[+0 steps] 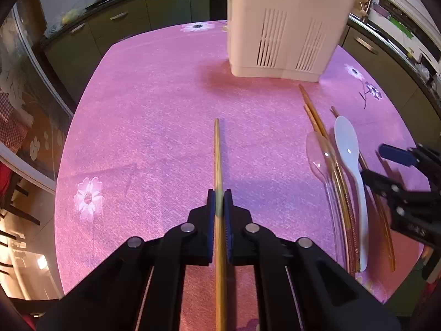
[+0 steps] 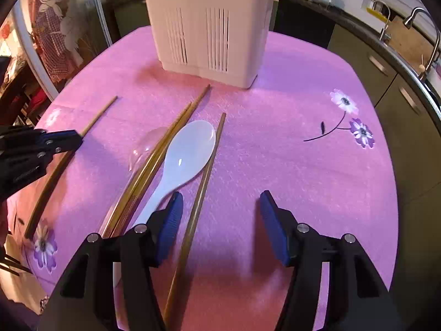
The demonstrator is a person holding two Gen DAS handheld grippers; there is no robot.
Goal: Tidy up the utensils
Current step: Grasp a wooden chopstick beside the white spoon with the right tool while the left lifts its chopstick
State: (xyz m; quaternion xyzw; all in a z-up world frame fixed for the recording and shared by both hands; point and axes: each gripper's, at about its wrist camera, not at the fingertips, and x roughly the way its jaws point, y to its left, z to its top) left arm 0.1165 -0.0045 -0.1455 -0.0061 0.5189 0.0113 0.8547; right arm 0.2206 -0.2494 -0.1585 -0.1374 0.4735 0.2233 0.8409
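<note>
My left gripper (image 1: 219, 201) is shut on a wooden chopstick (image 1: 217, 151) that points away over the pink table (image 1: 137, 104). From the right wrist view this gripper (image 2: 74, 139) sits at the left with its chopstick (image 2: 96, 115). My right gripper (image 2: 220, 195) is open, low over the table; a single chopstick (image 2: 205, 176) lies between its jaws close to the left pad, untouched. Left of it lie a white spoon (image 2: 190, 149), a pair of chopsticks (image 2: 165, 140) and a clear spoon (image 2: 146, 143). A white slotted utensil holder (image 2: 209, 22) stands at the back.
The holder (image 1: 284, 27) is at the far right in the left wrist view, with my right gripper (image 1: 386, 165) beside the white spoon (image 1: 348, 149). Kitchen cabinets and a faucet (image 2: 421, 27) ring the table. The cloth carries printed flowers (image 2: 352, 121).
</note>
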